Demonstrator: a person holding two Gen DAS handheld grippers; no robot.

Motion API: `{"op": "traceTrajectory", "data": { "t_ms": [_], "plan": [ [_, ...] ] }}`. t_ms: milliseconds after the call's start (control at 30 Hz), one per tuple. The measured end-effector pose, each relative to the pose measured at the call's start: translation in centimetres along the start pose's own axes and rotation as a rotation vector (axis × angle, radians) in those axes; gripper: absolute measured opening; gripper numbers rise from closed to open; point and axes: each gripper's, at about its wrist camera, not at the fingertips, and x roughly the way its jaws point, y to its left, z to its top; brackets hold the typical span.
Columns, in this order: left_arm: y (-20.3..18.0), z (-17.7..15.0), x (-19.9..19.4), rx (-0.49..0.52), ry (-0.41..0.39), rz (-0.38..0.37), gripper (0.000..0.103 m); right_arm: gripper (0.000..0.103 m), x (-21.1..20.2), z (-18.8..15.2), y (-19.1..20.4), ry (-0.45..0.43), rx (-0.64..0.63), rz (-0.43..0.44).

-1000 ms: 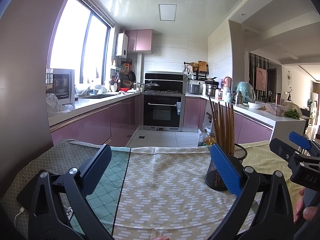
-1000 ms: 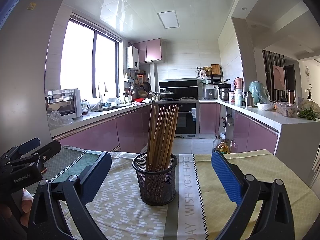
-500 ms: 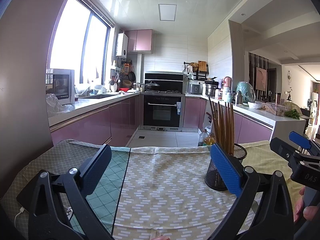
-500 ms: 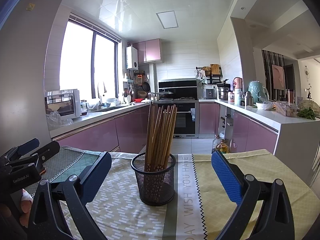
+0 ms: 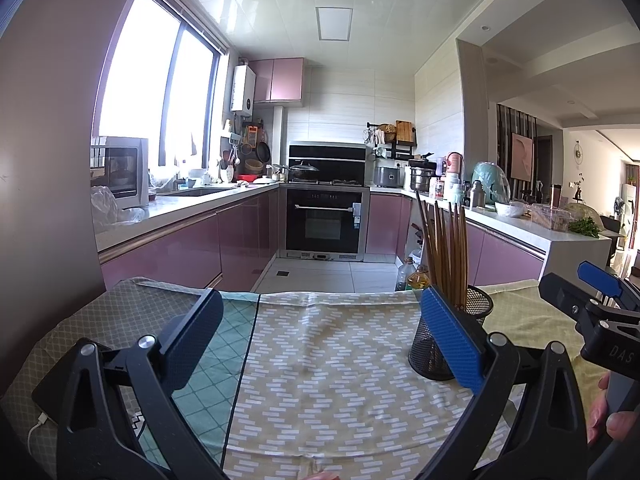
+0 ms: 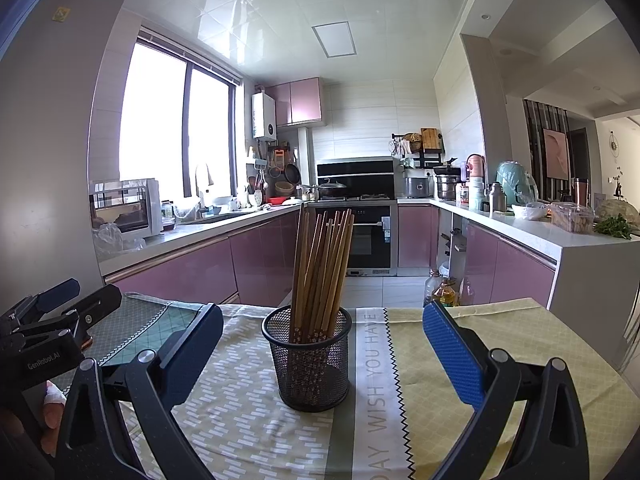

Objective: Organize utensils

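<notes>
A black mesh holder (image 6: 308, 360) stands upright on the table's patterned cloth, with several brown wooden chopsticks (image 6: 322, 272) standing in it. In the right wrist view it sits just ahead, between the fingers of my open, empty right gripper (image 6: 320, 344). In the left wrist view the holder (image 5: 448, 336) is partly hidden behind the right finger of my open, empty left gripper (image 5: 320, 332). Each gripper shows at the edge of the other's view: the right gripper (image 5: 600, 312) and the left gripper (image 6: 48, 320).
The table carries several cloths: green diamond (image 5: 208, 360), yellow dashed (image 5: 332, 360), and yellow with lettering (image 6: 376, 360). A white cable (image 5: 36, 428) lies at the near left. Beyond the table's far edge are kitchen counters, an oven and oil bottles (image 6: 444, 292) on the floor.
The right wrist view has shifted slightly, so the holder sits a little nearer the middle between the fingers. The left gripper's view is unchanged.
</notes>
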Motion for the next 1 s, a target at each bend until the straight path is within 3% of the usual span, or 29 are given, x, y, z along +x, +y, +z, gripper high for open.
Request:
{"op": "traceTrajectory", "data": {
  "t_ms": [1000],
  "plan": [
    [-0.13,0.00,0.00,0.002,0.003,0.000,0.097,0.097,-0.09,-0.09,0.07,-0.003,0.005,-0.002]
  ]
}}
